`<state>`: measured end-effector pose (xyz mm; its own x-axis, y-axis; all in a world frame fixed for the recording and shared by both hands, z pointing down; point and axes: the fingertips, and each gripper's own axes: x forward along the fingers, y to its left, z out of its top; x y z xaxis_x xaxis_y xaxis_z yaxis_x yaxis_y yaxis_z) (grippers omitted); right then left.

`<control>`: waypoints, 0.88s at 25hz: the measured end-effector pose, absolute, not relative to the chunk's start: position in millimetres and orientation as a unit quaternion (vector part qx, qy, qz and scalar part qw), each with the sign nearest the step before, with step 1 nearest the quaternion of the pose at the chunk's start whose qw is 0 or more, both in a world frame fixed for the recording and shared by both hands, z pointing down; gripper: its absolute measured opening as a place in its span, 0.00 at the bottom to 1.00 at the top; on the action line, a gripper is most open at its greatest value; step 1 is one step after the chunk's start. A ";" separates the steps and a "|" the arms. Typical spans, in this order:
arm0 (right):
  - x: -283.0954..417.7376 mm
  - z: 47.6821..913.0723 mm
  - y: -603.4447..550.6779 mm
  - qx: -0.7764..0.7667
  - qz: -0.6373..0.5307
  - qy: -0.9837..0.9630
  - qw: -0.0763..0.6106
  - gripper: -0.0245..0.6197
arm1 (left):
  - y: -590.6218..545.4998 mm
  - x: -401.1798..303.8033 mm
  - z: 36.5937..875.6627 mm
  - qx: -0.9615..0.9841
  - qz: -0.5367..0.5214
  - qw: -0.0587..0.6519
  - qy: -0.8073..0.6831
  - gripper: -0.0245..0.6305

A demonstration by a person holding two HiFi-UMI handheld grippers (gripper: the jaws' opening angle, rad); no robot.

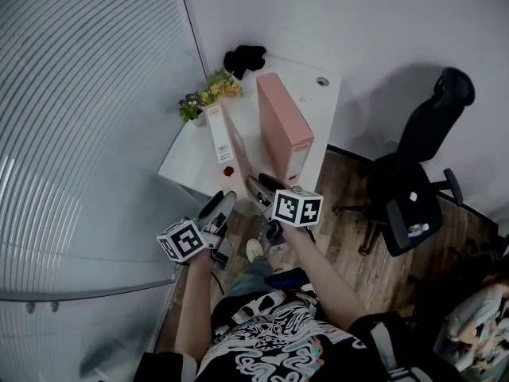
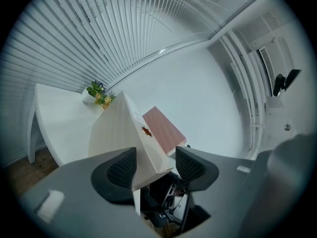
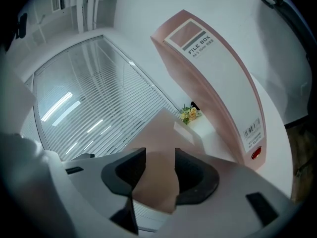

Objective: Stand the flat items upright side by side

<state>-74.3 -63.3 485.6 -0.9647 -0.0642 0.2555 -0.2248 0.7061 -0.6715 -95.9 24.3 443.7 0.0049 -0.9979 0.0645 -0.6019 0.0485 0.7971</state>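
A pale file box (image 1: pixel 225 146) lies tilted on the white table (image 1: pixel 314 94), its spine with a red dot facing up and its near end past the table's front edge. My left gripper (image 1: pixel 225 201) is shut on that near end from the left; in the left gripper view the box's corner (image 2: pixel 129 133) fills the gap between the pads (image 2: pixel 156 165). My right gripper (image 1: pixel 256 185) is shut on the same box (image 3: pixel 158 148) from the right, jaws (image 3: pixel 160 170) on both faces. A pink file box (image 1: pixel 284 126) (image 3: pixel 218 68) (image 2: pixel 163 128) stands upright just to the right.
A small pot of flowers (image 1: pixel 208 94) sits at the table's back left corner, a black object (image 1: pixel 244 58) behind it. A glass wall with blinds (image 1: pixel 79 134) runs along the left. A black office chair (image 1: pixel 417 189) stands on the wood floor to the right.
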 end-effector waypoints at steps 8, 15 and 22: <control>-64.1 490.0 -76.5 0.098 0.390 -0.910 0.103 0.30 | 13.8 -87.7 440.7 0.641 -0.290 0.335 -0.627 0.39; -53.9 500.0 -77.2 0.091 0.401 -0.905 0.111 0.40 | 8.9 -89.4 456.3 0.640 -0.256 0.336 -0.642 0.39; -45.8 480.3 -71.0 0.075 0.397 -0.910 0.092 0.39 | 8.4 -90.6 456.5 0.641 -0.270 0.346 -0.629 0.41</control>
